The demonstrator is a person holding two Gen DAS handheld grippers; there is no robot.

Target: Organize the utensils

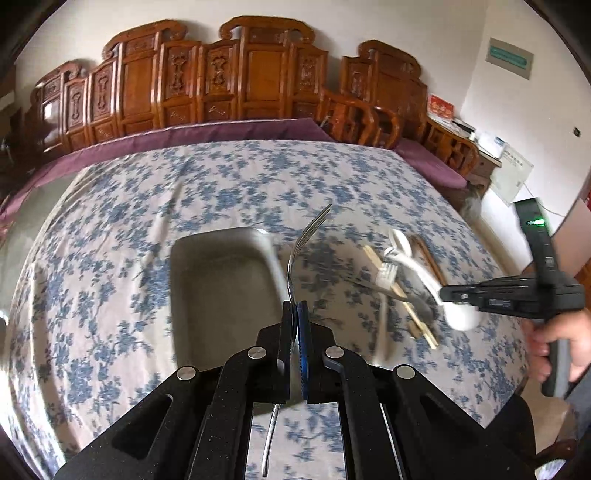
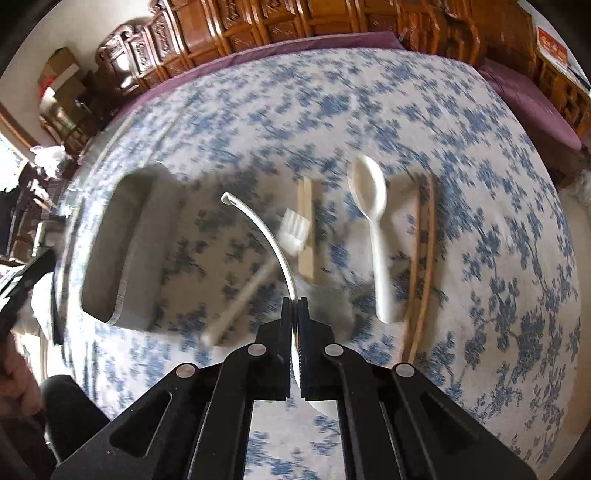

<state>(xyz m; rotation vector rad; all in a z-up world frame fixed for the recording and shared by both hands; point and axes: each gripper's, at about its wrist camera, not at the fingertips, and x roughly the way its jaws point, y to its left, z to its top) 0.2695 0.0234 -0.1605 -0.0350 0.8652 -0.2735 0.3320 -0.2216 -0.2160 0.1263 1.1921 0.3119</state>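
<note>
A metal fork [image 1: 303, 251] is clamped in the left gripper [image 1: 295, 314], tines up, above the floral tablecloth [image 1: 221, 184] just right of the grey tray [image 1: 221, 280]. The right gripper [image 2: 294, 306] is clenched on a white spoon [image 2: 266, 232] by its handle. Another white spoon [image 2: 373, 221], 1 white fork [image 2: 291, 229] and wooden chopsticks [image 2: 424, 251] lie on the cloth to the right.

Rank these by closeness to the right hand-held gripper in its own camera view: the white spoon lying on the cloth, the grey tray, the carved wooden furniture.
From the right hand-held gripper:
1. White spoon, lying just right of the tips.
2. Grey tray, off to the left.
3. Carved wooden furniture, along the far wall.
</note>
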